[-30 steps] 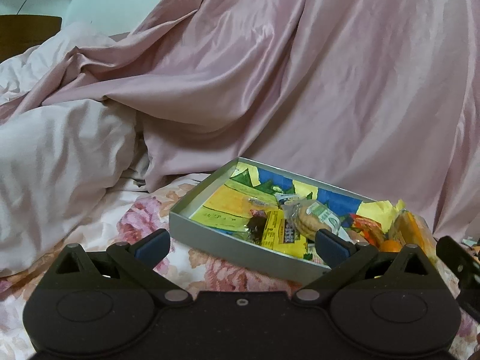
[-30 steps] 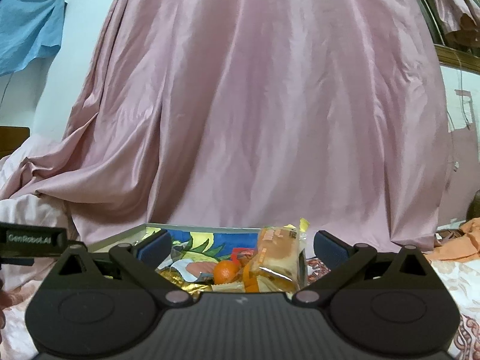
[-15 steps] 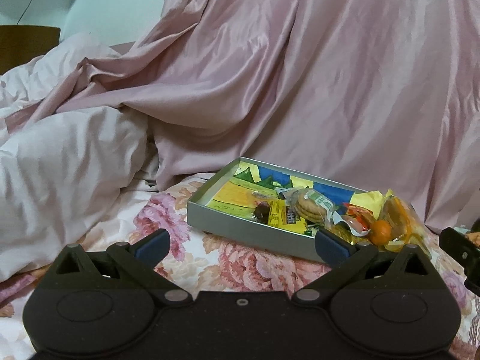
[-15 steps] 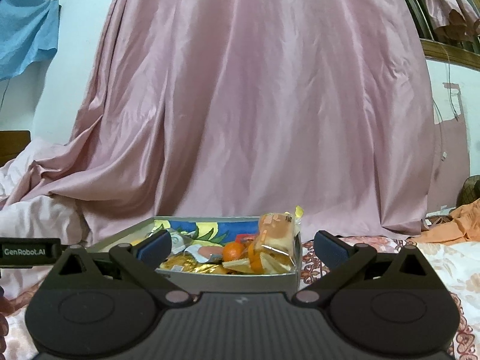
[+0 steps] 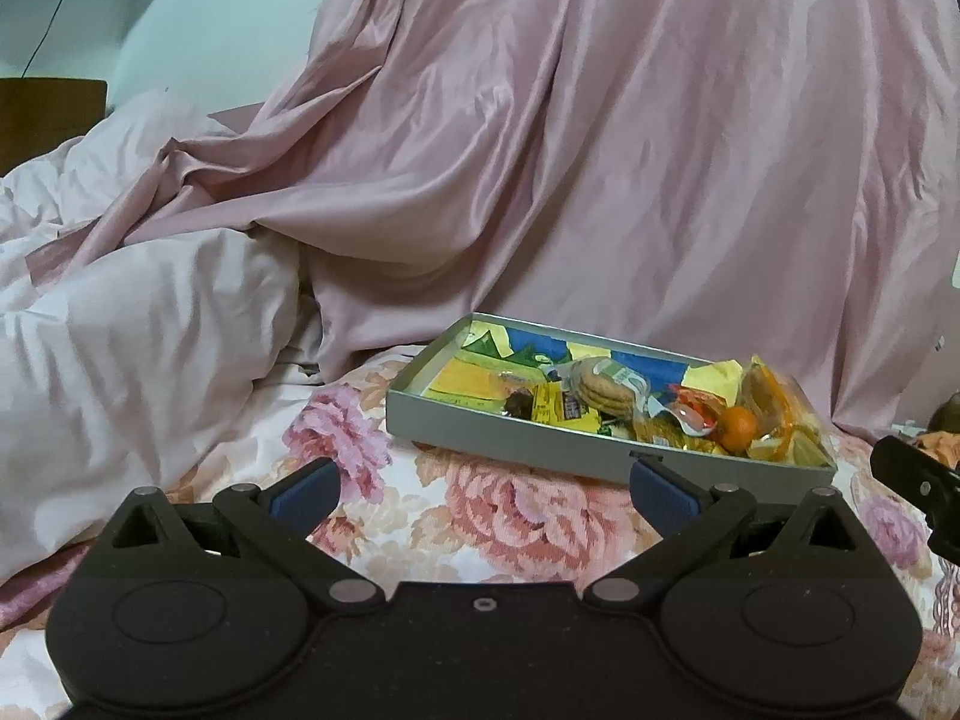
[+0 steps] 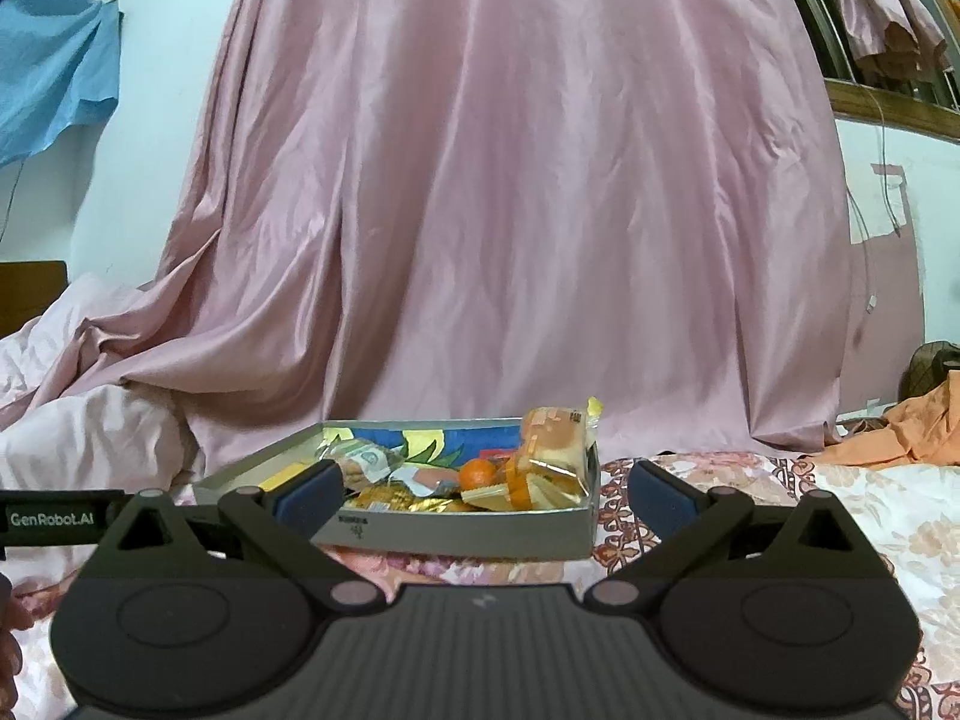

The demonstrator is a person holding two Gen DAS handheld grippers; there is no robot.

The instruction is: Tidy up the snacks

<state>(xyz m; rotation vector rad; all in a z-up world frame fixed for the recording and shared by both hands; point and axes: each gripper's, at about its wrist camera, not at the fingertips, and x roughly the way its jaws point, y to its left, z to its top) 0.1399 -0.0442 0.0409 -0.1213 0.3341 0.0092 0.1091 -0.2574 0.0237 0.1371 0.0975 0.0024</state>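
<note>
I am holding both my left gripper (image 5: pixel 485 489) and right gripper (image 6: pixel 486 495) with jaws spread wide, gripping nothing. The shallow grey snack-filled tray (image 6: pixel 480 531) is sitting ahead on the floral bedsheet (image 5: pixel 528 516).

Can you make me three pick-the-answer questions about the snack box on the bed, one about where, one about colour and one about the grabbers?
1. Where does the snack box sit?
A. on the flowery bedspread
B. on a shelf
C. on the floor

2. What colour is the small round fruit in the box?
A. green
B. orange
C. purple

3. How are the left gripper and the right gripper?
A. both shut on a snack
B. one open, one shut
C. both open and empty

Answers: 1 A, the box rests on rose-printed cloth. 2 B, the fruit is orange in both views. 3 C, each pair of fingers stands wide apart with nothing between.
</note>
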